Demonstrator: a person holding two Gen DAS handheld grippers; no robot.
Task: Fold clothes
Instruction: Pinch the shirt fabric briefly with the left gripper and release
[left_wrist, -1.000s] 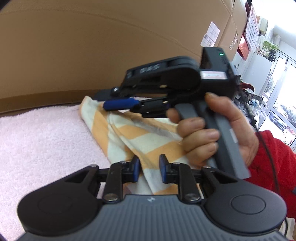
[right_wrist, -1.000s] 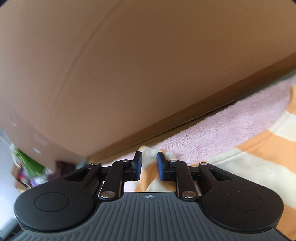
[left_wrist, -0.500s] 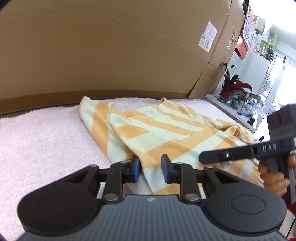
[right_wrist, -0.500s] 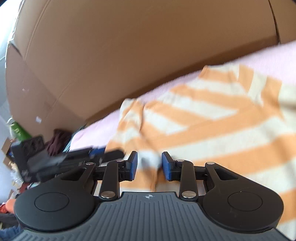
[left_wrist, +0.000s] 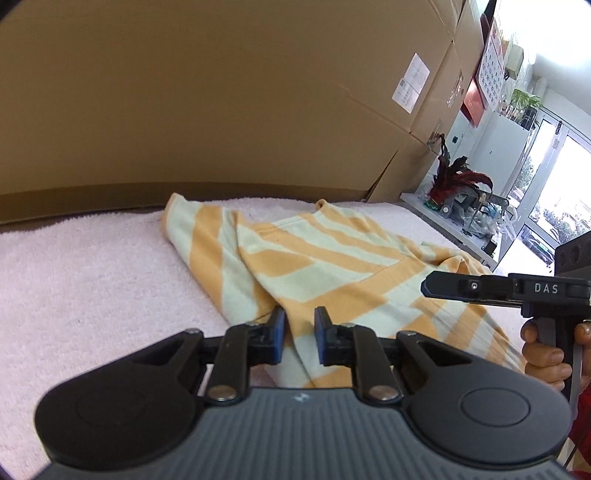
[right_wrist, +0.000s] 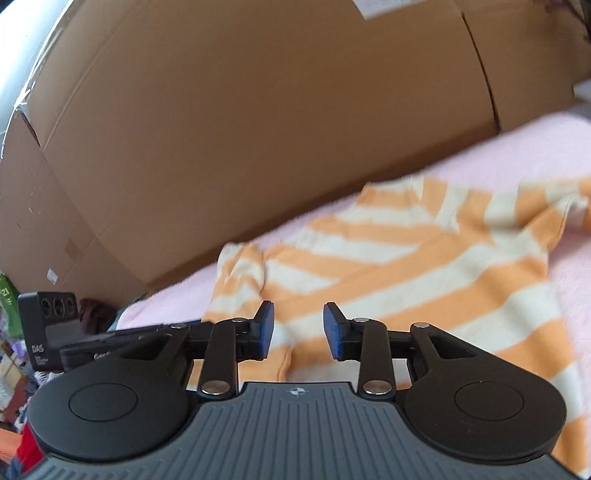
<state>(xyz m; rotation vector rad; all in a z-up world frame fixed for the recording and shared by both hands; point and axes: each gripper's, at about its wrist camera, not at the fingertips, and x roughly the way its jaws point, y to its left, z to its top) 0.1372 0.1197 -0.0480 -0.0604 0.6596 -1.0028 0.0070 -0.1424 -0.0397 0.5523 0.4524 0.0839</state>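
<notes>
Left wrist view: lying rumpled on pink towel (left_wrist: 92, 266), orange-striped shirt (left_wrist: 332, 266), long axis running from near left toward cardboard boxes (left_wrist: 221, 92). Hovering over its near edge, left gripper (left_wrist: 298, 334), narrowly parted, gripping nothing. Hanging wider apart, right gripper (right_wrist: 298, 330), empty.

Daylight comes in hard from the windows (left_wrist: 554, 173) at far right of my left wrist view, blown out white there, while the cardboard boxes (left_wrist: 207, 92) sit dimmer and flat brown. Left wrist is sharp; right wrist shows motion blur, the striped garment (right_wrist: 406, 266) smeared at its edges. Strong fisheye bending and dark vignette corners on both, soft shadows only
</notes>
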